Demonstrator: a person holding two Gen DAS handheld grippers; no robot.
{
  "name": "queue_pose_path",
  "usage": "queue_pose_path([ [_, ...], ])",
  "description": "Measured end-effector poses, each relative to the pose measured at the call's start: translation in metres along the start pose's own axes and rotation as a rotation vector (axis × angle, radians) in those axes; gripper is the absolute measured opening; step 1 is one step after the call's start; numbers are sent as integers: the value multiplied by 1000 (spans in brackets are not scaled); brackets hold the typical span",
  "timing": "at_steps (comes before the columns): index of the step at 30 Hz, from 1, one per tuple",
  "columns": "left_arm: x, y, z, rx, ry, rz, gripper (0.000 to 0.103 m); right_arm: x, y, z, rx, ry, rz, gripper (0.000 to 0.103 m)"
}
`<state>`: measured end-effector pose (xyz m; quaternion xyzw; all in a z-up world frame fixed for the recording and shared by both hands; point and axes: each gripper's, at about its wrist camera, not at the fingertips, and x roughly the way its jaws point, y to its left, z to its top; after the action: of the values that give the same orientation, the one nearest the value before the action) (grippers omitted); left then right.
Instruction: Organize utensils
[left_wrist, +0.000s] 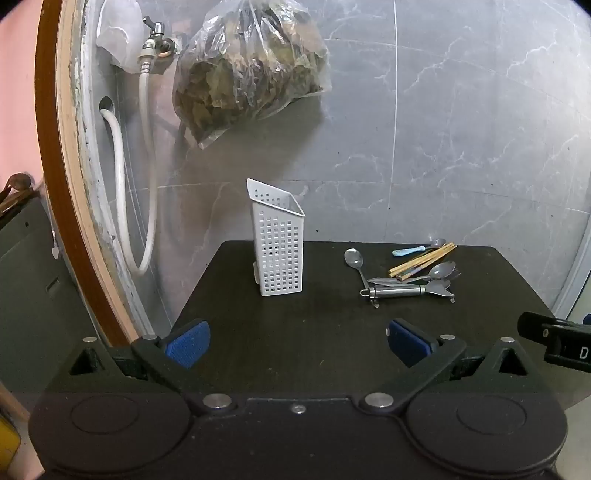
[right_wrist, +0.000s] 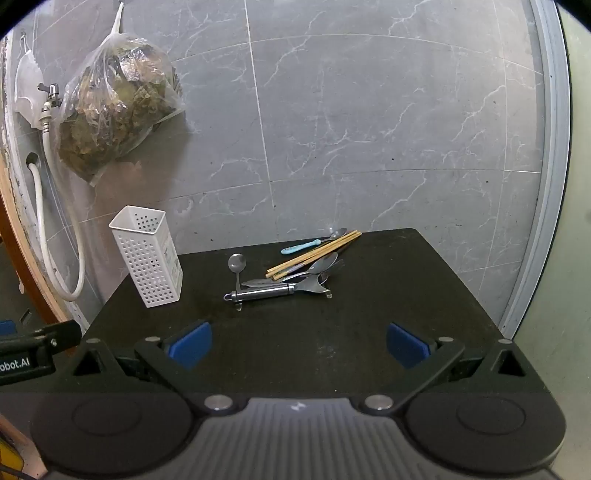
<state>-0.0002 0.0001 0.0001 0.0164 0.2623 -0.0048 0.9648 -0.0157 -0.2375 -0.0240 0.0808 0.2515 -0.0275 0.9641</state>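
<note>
Both grippers tilt down over table (left_wrist: 258, 332), nothing held: left gripper (left_wrist: 298, 345) and right gripper (right_wrist: 299, 345) jaws wide apart. Left's side reads "obot.AI". Utensils (right_wrist: 291, 273) piled at table's back, w/ white holder (right_wrist: 147, 258) standing apart to their left.

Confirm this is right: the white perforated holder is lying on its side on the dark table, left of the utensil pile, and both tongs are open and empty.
One error: the white perforated holder stands upright, as the right wrist view shows. The rest holds.

Utensil holder (left_wrist: 277, 251) on table (left_wrist: 314, 332), utensil pile (left_wrist: 410, 275) to its right
</note>
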Motion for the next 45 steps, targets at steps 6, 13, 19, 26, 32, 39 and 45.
queue_pose_path([
  [6, 0, 0, 0, 0, 4, 0, 102, 1, 1, 0, -3, 2, 0, 103],
  [13, 0, 0, 0, 1, 6, -2, 102, 1, 1, -1, 0, -2, 5, 103],
  [19, 0, 0, 0, 0, 7, -1, 102, 2, 1, -2, 1, -1, 4, 103],
  [26, 0, 0, 0, 0, 7, -1, 102, 2, 1, 0, 2, -1, 4, 103],
  [32, 0, 0, 0, 2, 9, -1, 102, 2, 0, 1, 3, 0, 5, 103],
  [39, 1, 0, 1, 2, 9, -2, 102, 3, 2, 0, 3, 1, 4, 103],
  [45, 5, 1, 2, 2, 10, -3, 102, 4, 3, 0, 5, 3, 4, 103],
])
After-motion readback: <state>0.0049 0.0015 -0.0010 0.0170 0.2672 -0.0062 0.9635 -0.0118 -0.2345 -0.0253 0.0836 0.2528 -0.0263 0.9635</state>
